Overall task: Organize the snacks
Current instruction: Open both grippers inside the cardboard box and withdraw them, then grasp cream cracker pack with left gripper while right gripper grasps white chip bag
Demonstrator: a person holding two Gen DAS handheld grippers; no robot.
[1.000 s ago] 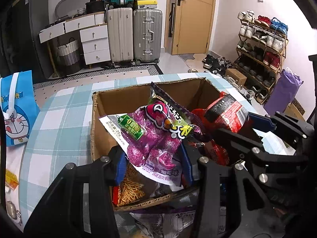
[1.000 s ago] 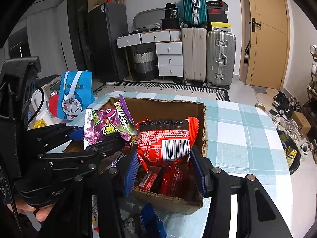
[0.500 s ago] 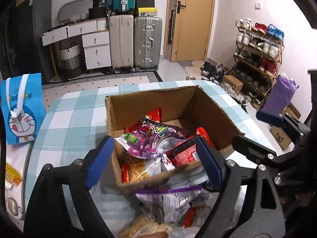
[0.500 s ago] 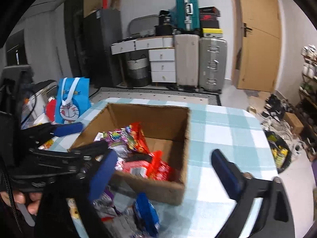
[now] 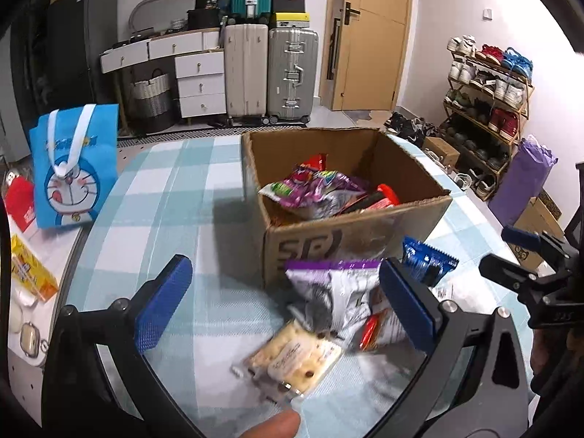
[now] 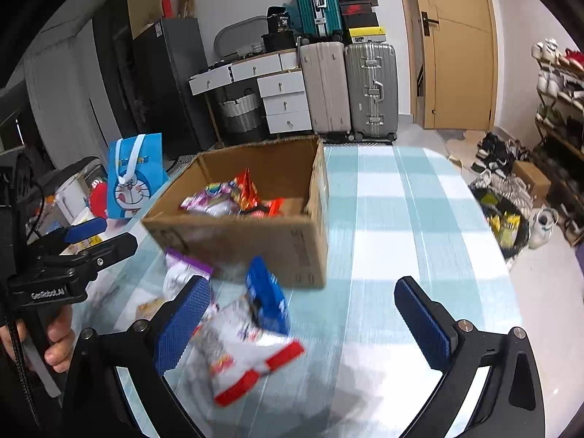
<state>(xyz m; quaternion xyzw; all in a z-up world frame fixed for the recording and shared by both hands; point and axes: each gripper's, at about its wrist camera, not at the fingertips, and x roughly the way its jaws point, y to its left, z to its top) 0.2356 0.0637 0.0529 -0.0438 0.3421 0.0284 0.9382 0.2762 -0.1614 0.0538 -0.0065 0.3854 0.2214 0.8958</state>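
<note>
Grippers, left and right, now gape empty, pulled back from the box where their snack packs lie.

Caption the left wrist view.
Open left gripper hovers over loose snack packets beside the part-filled cardboard box.

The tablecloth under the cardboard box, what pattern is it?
The tablecloth is a light blue and white check, clearest in the right wrist view.
</note>
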